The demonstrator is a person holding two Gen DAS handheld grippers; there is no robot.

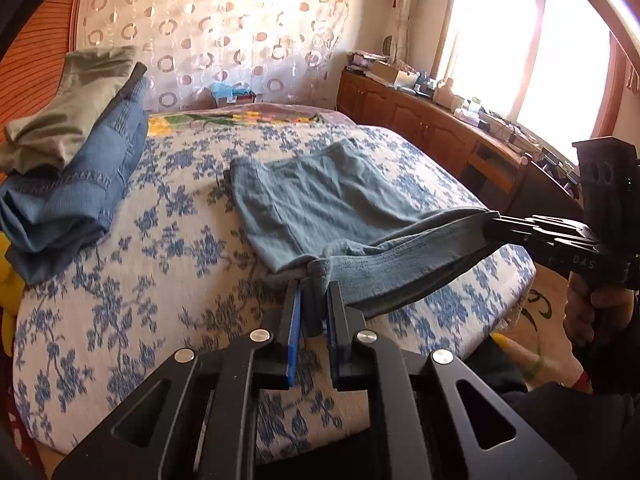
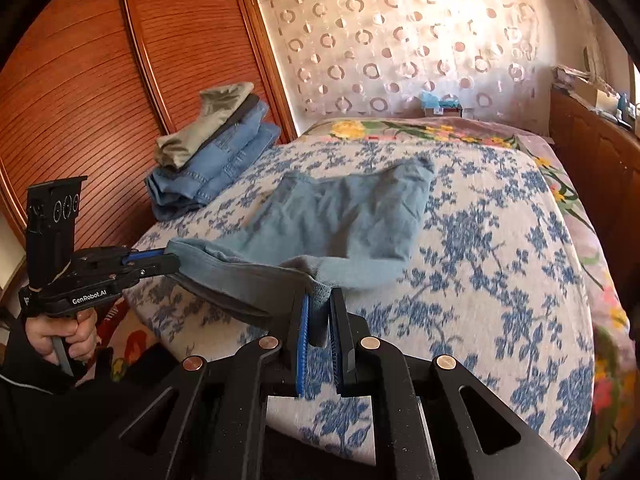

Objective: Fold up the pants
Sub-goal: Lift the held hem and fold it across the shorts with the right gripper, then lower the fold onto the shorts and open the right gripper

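Observation:
Light blue pants [image 1: 320, 200] lie partly folded on the bed; they also show in the right wrist view [image 2: 352, 220]. Their near edge is lifted and stretched between both grippers above the bed's front edge. My left gripper [image 1: 314, 292] is shut on one corner of that edge. It shows in the right wrist view [image 2: 170, 258] at the left. My right gripper [image 2: 319, 304] is shut on the other corner. It shows in the left wrist view [image 1: 490, 222] at the right.
A stack of folded clothes, jeans [image 1: 76, 200] under a grey-green garment [image 1: 68, 108], sits at the bed's far left; it also shows in the right wrist view [image 2: 216, 160]. The floral bedspread [image 1: 168, 280] covers the bed. A cluttered wooden cabinet [image 1: 432, 120] runs along the right.

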